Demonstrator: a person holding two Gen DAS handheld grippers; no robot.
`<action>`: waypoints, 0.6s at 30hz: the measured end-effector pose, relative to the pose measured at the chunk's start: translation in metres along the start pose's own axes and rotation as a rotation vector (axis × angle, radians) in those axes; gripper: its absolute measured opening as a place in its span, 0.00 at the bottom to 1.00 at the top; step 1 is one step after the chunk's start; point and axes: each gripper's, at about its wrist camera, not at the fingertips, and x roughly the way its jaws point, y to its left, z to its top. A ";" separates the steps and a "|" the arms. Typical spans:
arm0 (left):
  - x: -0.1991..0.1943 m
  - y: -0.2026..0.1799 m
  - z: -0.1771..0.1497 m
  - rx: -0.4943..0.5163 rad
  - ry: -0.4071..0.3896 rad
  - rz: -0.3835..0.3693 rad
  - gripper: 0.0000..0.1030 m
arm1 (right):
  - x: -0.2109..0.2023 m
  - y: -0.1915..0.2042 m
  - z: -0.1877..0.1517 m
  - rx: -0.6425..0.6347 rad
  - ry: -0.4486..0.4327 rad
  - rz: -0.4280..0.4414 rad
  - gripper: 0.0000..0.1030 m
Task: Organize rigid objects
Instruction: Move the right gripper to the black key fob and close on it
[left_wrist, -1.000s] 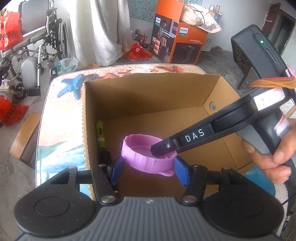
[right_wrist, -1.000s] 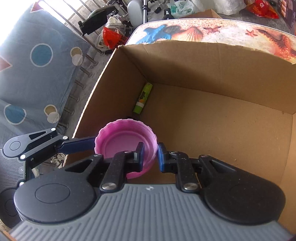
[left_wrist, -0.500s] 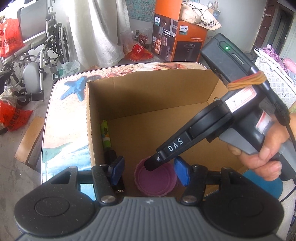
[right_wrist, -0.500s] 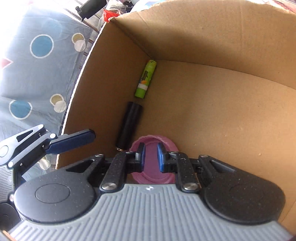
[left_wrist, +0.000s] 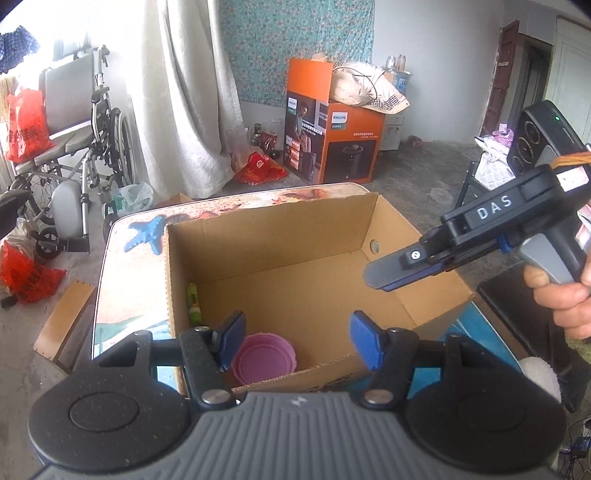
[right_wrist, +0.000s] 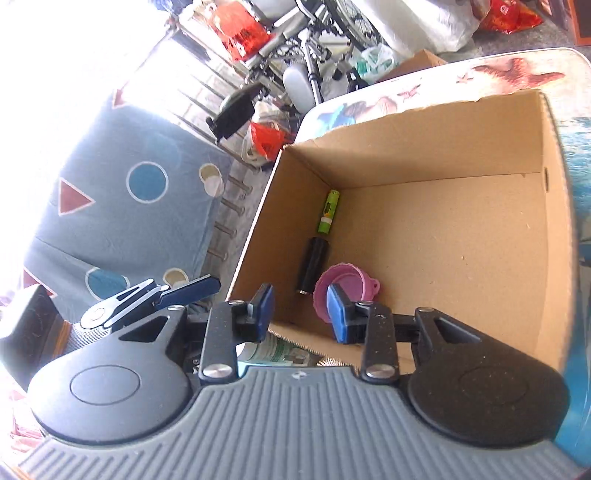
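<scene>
Cardboard box (left_wrist: 280, 254) fills the left wrist view; the left gripper (left_wrist: 297, 341) hangs spread and empty over its near wall, the pink lid (left_wrist: 264, 357) on the floor just inside that wall, a green tube (left_wrist: 193, 304) farther in. From the right wrist view the right gripper (right_wrist: 301, 312) is also spread and empty above the near wall, with lid (right_wrist: 341, 286), black cylinder (right_wrist: 314, 264) and tube (right_wrist: 328, 211) lying inside the box along one side wall. The lid's drop looks done; next likely calls for fetching another item.

Pink lid (right_wrist: 340, 286) tilted on box floor, beside black cylinder (right_wrist: 313, 264), green tube (right_wrist: 328, 217)
</scene>
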 end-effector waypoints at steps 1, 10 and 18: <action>-0.005 -0.005 -0.002 -0.001 -0.010 -0.008 0.63 | -0.018 -0.001 -0.010 0.004 -0.034 0.006 0.33; -0.002 -0.079 -0.040 0.083 0.015 -0.124 0.66 | -0.112 -0.039 -0.125 0.077 -0.255 -0.103 0.43; 0.078 -0.143 -0.085 0.180 0.228 -0.169 0.65 | -0.079 -0.102 -0.204 0.245 -0.237 -0.238 0.43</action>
